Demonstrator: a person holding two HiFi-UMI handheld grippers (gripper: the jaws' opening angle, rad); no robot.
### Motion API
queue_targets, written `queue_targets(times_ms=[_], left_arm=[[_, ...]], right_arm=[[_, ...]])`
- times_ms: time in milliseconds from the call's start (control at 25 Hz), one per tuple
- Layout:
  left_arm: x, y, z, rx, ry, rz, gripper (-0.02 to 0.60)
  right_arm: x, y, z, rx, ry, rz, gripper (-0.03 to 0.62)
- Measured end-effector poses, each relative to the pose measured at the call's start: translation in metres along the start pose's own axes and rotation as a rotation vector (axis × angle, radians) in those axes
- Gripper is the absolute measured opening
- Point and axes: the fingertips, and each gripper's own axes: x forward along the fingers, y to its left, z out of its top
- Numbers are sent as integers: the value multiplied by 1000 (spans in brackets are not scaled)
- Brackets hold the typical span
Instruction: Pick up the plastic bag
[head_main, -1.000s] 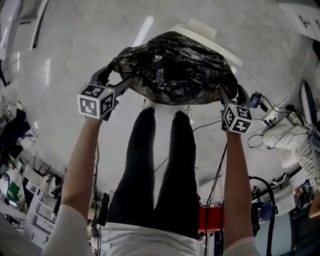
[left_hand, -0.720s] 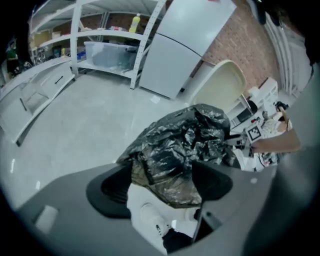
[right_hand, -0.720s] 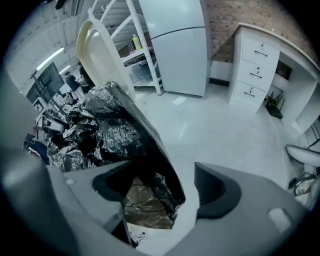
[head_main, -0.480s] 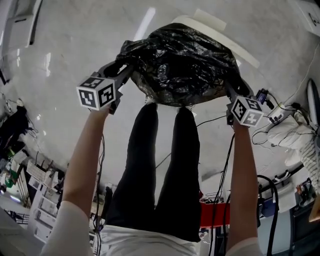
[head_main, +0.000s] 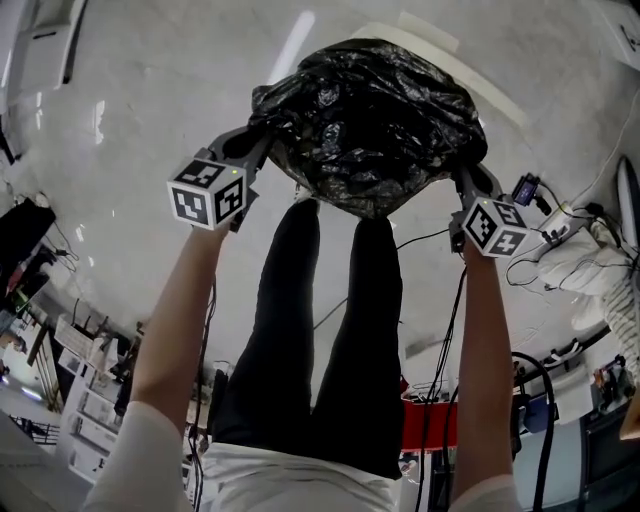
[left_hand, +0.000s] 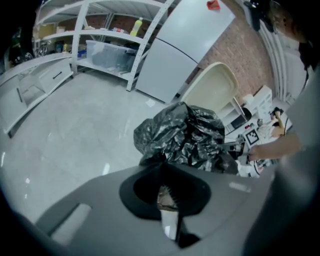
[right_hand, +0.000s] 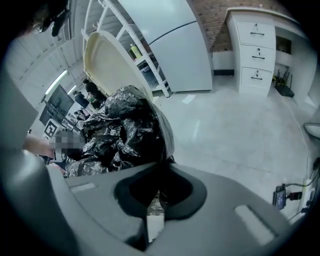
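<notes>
Near me: my legs (head_main: 320, 330), w/ my 2 arms reaching out over them. My left claw (head_main: 262, 142) is pressed tight on the left edge of the plastic bag (head_main: 370, 120). My right claw (head_main: 462, 172) is pinched on its right edge (a bit of crinkly black film sits in each bite). The bag hangs b/w the 2 claws, out past my legs, w/ the floor (head_main: 120, 120) under it. Just behind it is a cream tub thing (head_main: 440, 55).

I think I'm at the grab part, and the lift comes next. For that I'd need to raise both claws together, same speed, so no side slips or rips.

Hard to see: how much film each claw has, what's in the bag, and if its bottom is off the floor. The tub is mostly hidden too.
</notes>
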Motion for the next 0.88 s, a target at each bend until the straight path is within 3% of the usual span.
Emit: queue_targets(times_ms=[400, 880], left_arm=[[-54, -47, 20, 27, -39, -18, 6], [-137, -125, 65, 88, -152, -25, 6]], right_arm=[[-60, 49, 23, 25, -59, 49, 3], [-157, 111, 64, 45, -145, 137, 3]])
